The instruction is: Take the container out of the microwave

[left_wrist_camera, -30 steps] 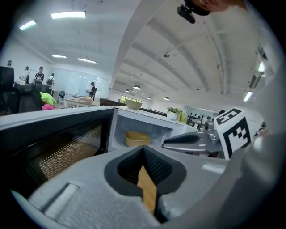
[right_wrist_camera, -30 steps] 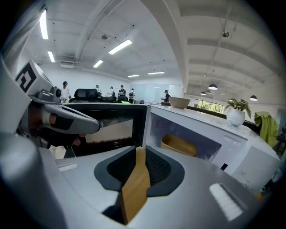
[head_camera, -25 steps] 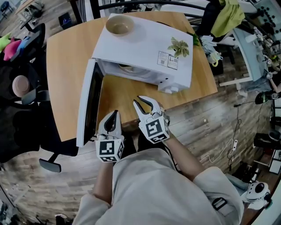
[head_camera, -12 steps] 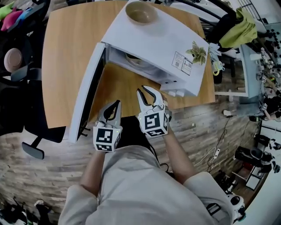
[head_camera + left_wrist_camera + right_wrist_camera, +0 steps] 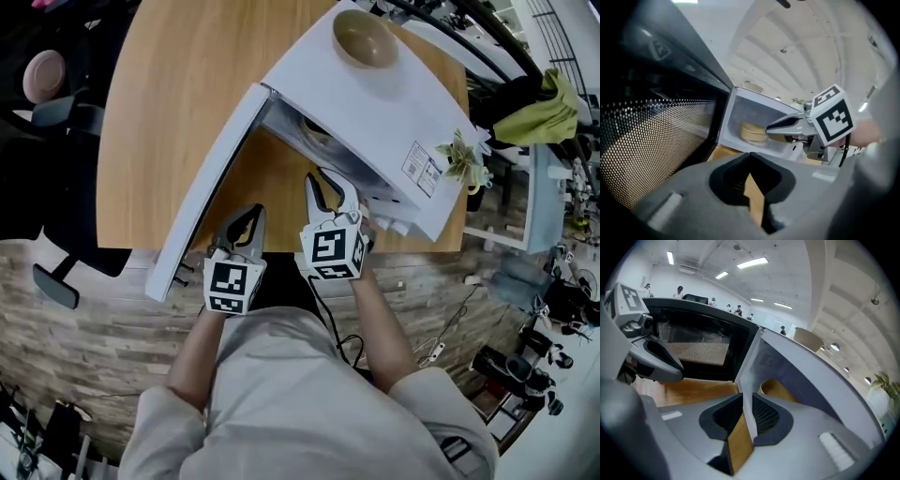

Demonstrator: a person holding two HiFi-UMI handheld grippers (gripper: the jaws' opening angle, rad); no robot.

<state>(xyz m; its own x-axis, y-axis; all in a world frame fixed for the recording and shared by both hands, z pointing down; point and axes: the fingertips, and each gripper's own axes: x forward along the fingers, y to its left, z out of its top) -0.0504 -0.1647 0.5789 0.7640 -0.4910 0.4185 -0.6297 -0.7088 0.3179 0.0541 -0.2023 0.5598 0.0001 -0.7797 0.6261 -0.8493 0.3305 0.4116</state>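
Observation:
The white microwave (image 5: 375,103) stands on the wooden table (image 5: 159,122) with its door (image 5: 211,187) swung wide open to the left. Inside the cavity sits a round tan container (image 5: 314,131) (image 5: 754,132) (image 5: 777,389). My right gripper (image 5: 328,187) is open, with nothing between its fingers, just in front of the opening and pointing at the container. My left gripper (image 5: 246,227) hangs lower left, beside the door's inner face, its jaws a little apart and holding nothing. The right gripper (image 5: 769,127) also shows in the left gripper view, in front of the container.
A tan bowl (image 5: 364,37) rests on top of the microwave, and a small plant (image 5: 459,150) stands at its right end. Black chairs (image 5: 56,112) stand left of the table. The table's front edge runs just under both grippers.
Both grippers have drawn a little closer to the microwave opening, the right one leading. The head camera has swung, so the microwave now sits further up and right in the view.

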